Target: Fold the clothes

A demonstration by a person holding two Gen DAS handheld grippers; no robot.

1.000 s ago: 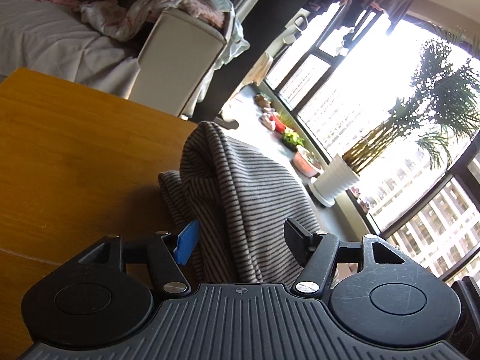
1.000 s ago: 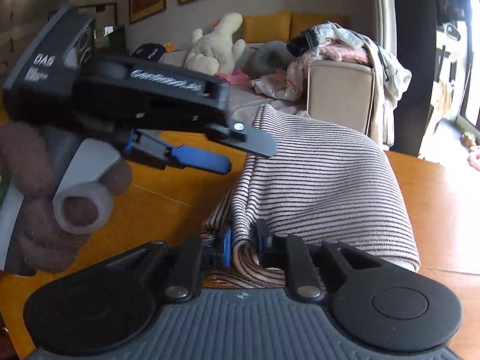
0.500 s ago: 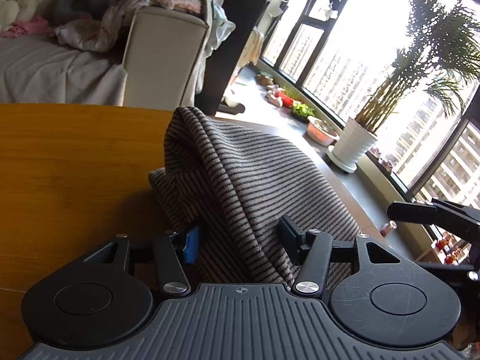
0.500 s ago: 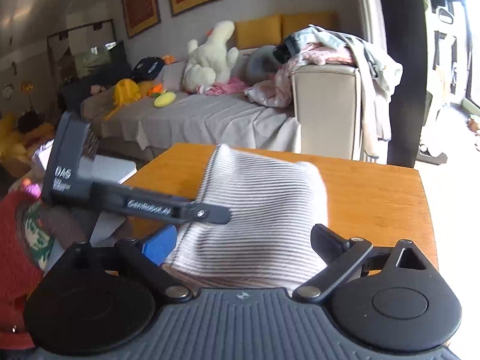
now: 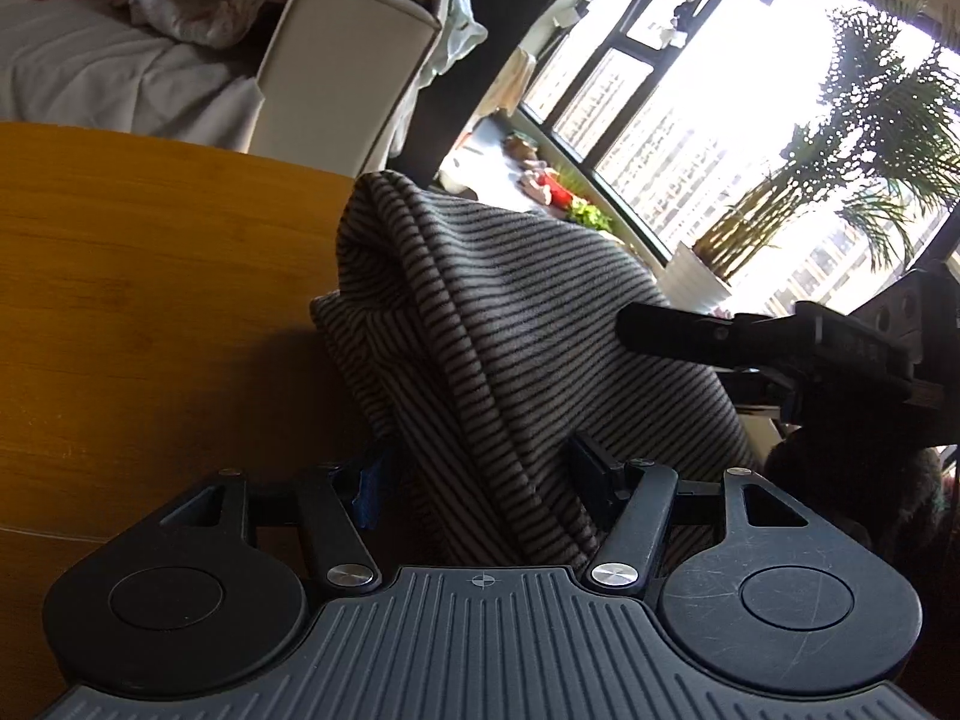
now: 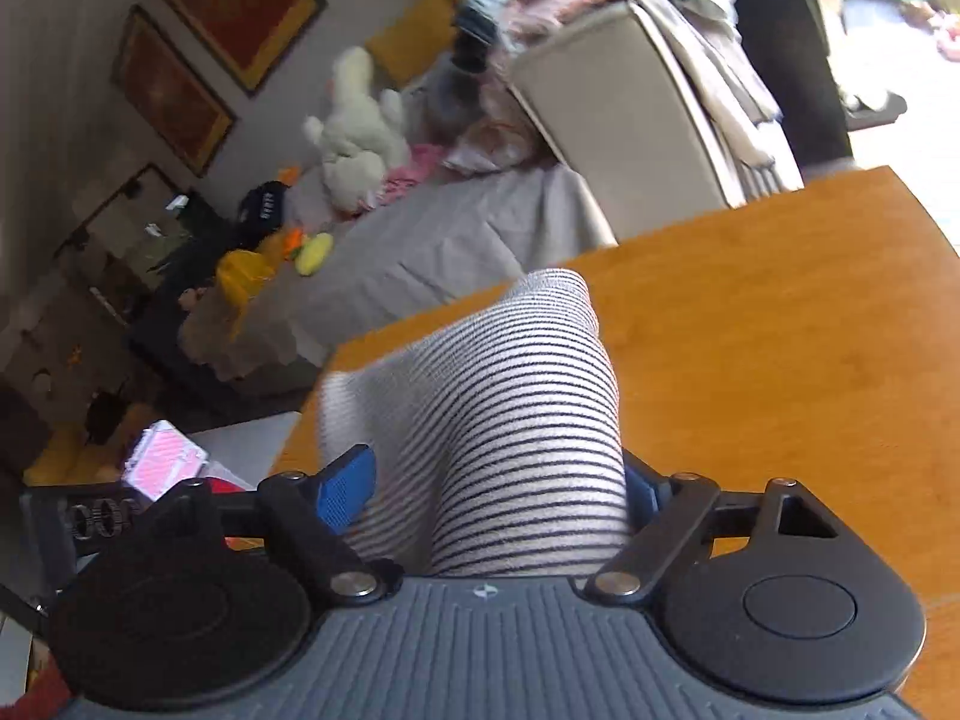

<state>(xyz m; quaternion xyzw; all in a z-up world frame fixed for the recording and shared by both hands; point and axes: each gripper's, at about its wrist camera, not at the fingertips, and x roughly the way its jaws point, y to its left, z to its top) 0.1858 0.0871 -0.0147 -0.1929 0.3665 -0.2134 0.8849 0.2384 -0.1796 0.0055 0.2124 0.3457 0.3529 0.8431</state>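
Observation:
A grey and black striped garment (image 5: 498, 324) lies bunched and folded on the wooden table (image 5: 138, 276). My left gripper (image 5: 477, 480) stands open with the cloth lying between its fingers. In the right wrist view the same garment (image 6: 516, 414) humps up between the fingers of my right gripper (image 6: 495, 480), which is open wide around it. The right gripper also shows in the left wrist view (image 5: 780, 342), at the right, just over the cloth's far side.
A beige sofa arm (image 5: 342, 60) piled with clothes stands behind the table. A window with a potted palm (image 5: 780, 192) is at the right. A covered couch with a plush toy (image 6: 360, 132) lies beyond the table's edge (image 6: 420, 324).
My right gripper was shut on the garment's edge a second ago and has opened wide. It has tilted and moved closer over the cloth. My left gripper stays open over the cloth.

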